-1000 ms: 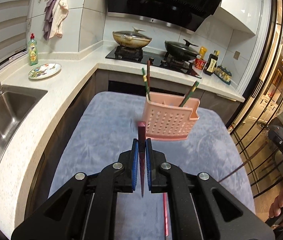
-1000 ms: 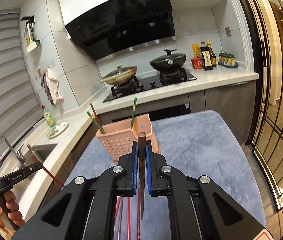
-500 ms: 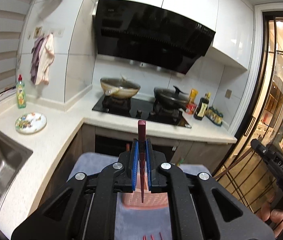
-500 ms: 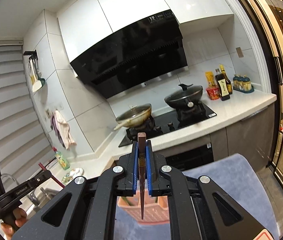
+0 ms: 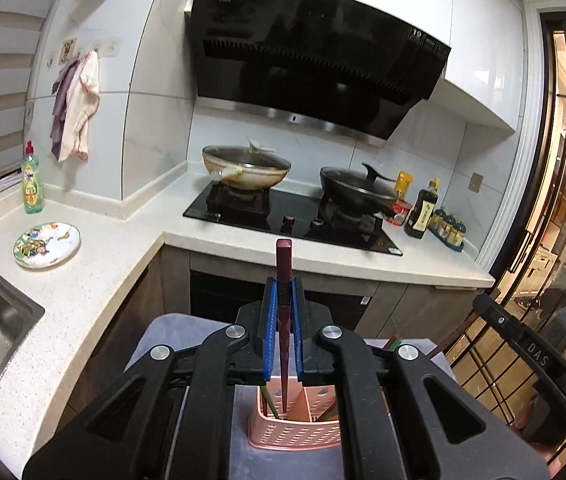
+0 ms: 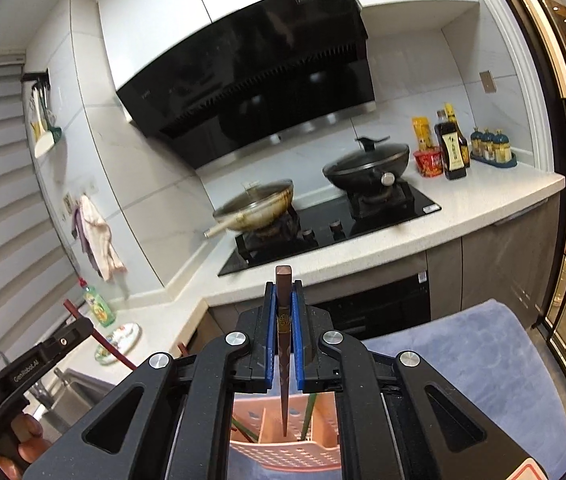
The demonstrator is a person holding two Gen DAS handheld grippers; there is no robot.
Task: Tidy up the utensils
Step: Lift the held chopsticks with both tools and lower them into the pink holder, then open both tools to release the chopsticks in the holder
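Left hand-held gripper [image 5: 282, 312]: clenched on a dark red chopstick [image 5: 283, 280], held upright between the blue pads, thick end above, thin tip over the holder's opening.
Right hand-held gripper [image 6: 283, 312]: clenched on a brown chopstick [image 6: 283, 344] with a gold emblem, likewise upright, tip hanging above the holder.
Pink utensil holder [image 5: 295, 428]: perforated, divided into compartments, standing on the blue-grey cloth [image 6: 463, 356] just below both grippers; green-tipped chopsticks [image 6: 309, 416] already leaning inside.
Hand pose: both grippers pitched slightly downward, side by side, each visible at the edge of the other's view; fingers of the left hand [image 6: 23, 440] wrapped round its handle.
Step in hand: both sticks carried over the holder, neither yet released.
Next move, judged: lowering each tip into a compartment, then easing the jaws apart; which compartment lies under each tip cannot be told.
Risk, judged: tip catching on a divider or on the sticks already inside.
Table [image 5: 95, 264]: white L-shaped top with a patterned plate [image 5: 47, 239] and a green soap bottle [image 5: 32, 184].
Far end: hob [image 5: 291, 220] with two lidded woks.
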